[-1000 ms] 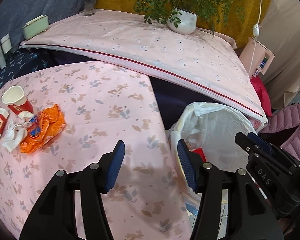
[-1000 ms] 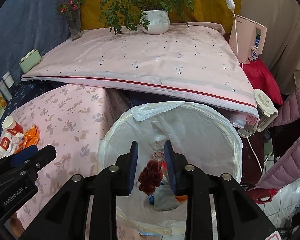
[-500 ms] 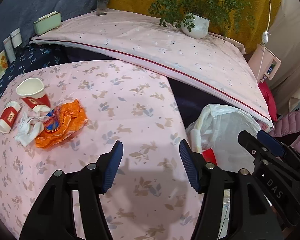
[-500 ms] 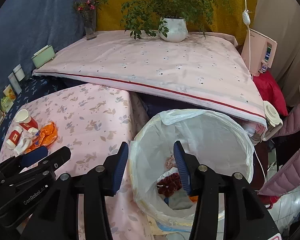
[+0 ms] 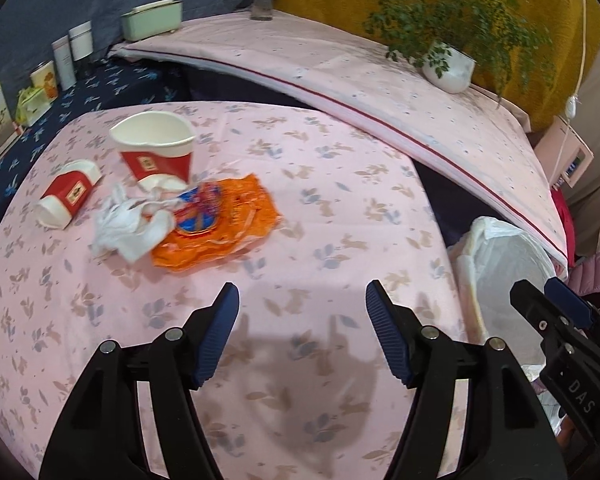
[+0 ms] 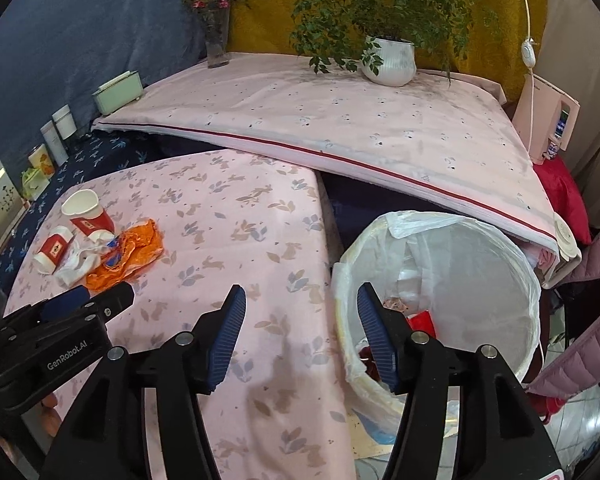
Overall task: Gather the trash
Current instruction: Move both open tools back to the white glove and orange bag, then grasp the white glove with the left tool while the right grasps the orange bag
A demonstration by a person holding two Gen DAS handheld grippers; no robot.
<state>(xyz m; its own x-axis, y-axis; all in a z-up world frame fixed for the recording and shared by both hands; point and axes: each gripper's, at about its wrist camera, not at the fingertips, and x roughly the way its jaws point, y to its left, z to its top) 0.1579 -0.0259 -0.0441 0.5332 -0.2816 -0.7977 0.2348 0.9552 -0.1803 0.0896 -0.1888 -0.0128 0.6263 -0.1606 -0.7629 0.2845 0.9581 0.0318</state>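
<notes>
Lying together: two paper cups [image 5: 152,152], one orange wrapper [image 5: 224,226], one tissue [image 5: 130,230].

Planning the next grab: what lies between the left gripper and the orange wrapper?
Nothing: the left wrist view shows only bare tablecloth between the empty, opening left gripper and the orange wrapper.

left hand-held gripper [image 6: 66,312] side: "GenRobot.AI", white print on black body, right wrist view
right hand-held gripper [image 5: 556,308] side: "DAS", letters on black body, left wrist view; rest cut off
red cups [image 5: 154,156]: white label patch, print too small to read
orange wrapper [image 5: 216,224]: blue logo, unreadable
</notes>
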